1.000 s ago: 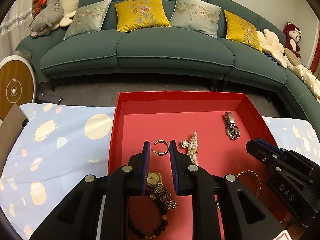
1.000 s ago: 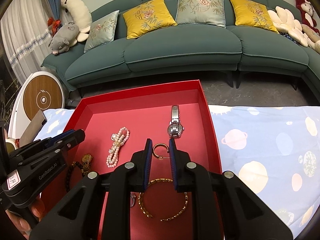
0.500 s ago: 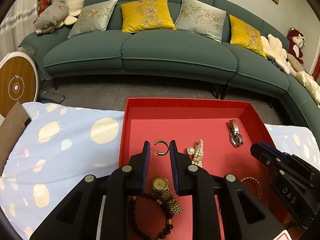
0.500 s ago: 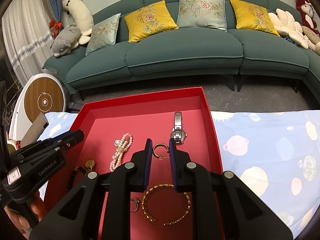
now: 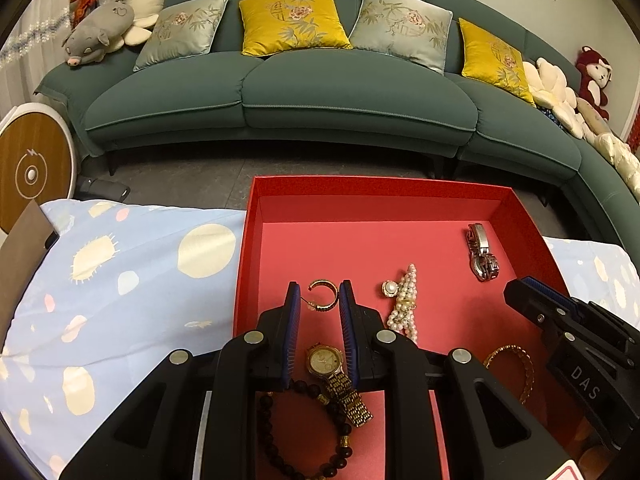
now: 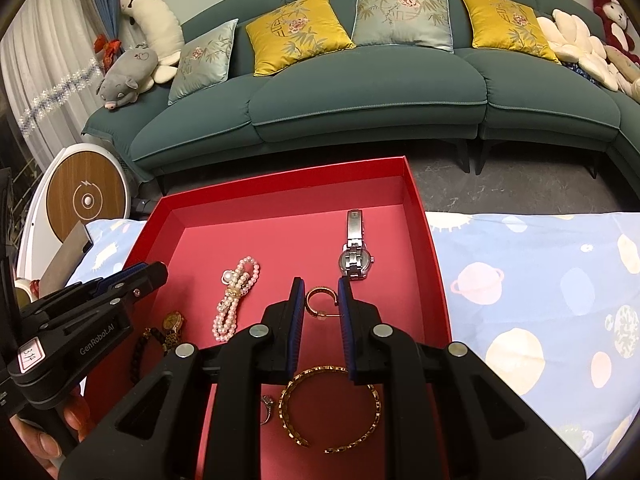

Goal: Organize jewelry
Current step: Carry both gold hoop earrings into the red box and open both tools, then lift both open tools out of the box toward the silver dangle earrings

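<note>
Red tray (image 5: pixel 516 216): shallow open box on a pale blue patterned cloth (image 5: pixel 120 280), green sofa (image 5: pixel 360 92) beyond it.
Left gripper (image 5: pixel 319 300): over the tray's near left part, fingers apart; a gold hoop earring (image 5: pixel 323 295) shows in the gap, whether touched I cannot tell.
Right gripper (image 6: pixel 321 295): over the tray's near right part, fingers apart; a second gold hoop earring (image 6: pixel 321 301) shows in its gap, contact unclear too.
Gold watch (image 5: pixel 332 372): near left, below the left gripper, lying against a dark bead bracelet (image 5: pixel 304 432).
Pearl bracelet (image 6: pixel 236 300): mid-tray, left of the right gripper.
Silver watch (image 6: pixel 355 248): far right, close to the right wall.
Gold bangle (image 6: pixel 330 408): near right, under the right gripper, small ring (image 6: pixel 267 404) just left of it.
</note>
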